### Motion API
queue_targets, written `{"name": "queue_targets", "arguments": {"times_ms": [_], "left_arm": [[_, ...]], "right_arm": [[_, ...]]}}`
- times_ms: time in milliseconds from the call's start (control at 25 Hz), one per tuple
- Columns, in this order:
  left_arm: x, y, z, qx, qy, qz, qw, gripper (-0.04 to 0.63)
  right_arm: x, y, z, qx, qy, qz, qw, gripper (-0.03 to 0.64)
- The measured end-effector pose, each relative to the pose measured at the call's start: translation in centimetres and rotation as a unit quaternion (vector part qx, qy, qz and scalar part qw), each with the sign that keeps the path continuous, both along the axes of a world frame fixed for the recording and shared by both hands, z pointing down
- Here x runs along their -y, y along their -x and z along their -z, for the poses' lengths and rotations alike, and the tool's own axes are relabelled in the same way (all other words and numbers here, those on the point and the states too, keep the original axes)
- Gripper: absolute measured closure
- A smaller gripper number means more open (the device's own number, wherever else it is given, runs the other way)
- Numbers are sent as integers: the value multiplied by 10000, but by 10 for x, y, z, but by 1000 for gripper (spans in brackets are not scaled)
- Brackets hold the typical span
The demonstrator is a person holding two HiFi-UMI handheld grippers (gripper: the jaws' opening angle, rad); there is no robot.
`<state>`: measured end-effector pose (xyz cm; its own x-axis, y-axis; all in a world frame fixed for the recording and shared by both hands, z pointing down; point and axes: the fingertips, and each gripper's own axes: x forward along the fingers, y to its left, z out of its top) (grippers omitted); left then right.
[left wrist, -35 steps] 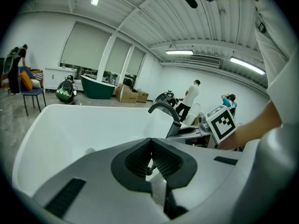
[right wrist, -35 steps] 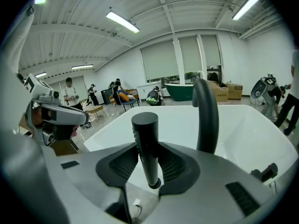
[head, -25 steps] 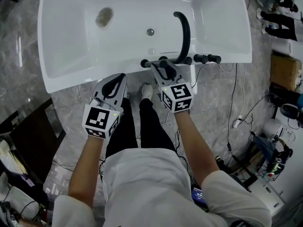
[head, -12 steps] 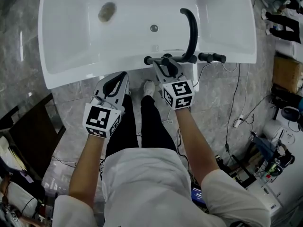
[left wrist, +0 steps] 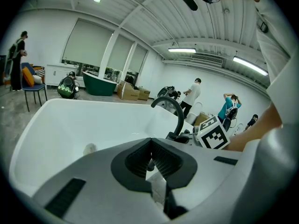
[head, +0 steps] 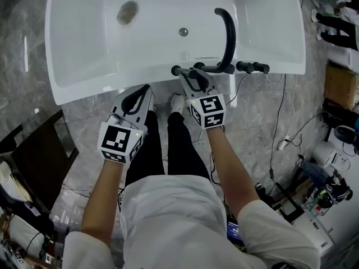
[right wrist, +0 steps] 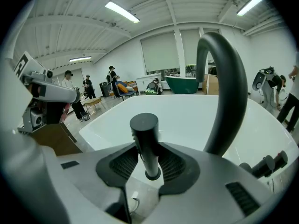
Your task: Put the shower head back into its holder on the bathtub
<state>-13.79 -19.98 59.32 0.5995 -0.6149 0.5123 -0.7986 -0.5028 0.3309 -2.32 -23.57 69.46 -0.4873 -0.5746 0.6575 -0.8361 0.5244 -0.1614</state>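
1. Bathtub (head: 84, 66): white, seen from above, with the person standing at its near long rim.
2. Faucet (head: 229, 35): a black arched spout rising from the near rim toward the right end, with black knobs (head: 252, 68) beside its base.
3. Shower head (right wrist: 145, 139): a black cylindrical handle, roughly upright at the near rim, just left of the faucet base. Whether its lower end is seated cannot be told.
4. Right gripper (head: 196, 78): jaws clamped on the shower head, with the ribbed pads pressing both sides of the handle.
5. Left gripper (head: 141, 94): jaws closed together with nothing between them, held just outside the near rim, left of the right gripper.
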Motion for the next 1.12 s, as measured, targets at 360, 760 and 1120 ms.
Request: {"name": "queue_targets", "arguments": {"times_ms": [360,760,1120], "left_arm": [[-3,-5,3,14,-21,-12,10000,586],[-2,-8,10,78,-50,-43,9999,586],[-2,-16,28,120,-150,-13,9998,586]], "right_arm": [[-3,5,-1,-150,-56,260,9995,471],[-12,12,-9,-57,237,512,9984,429],[-22,7,-1,7,401,630,9972,396]]}}
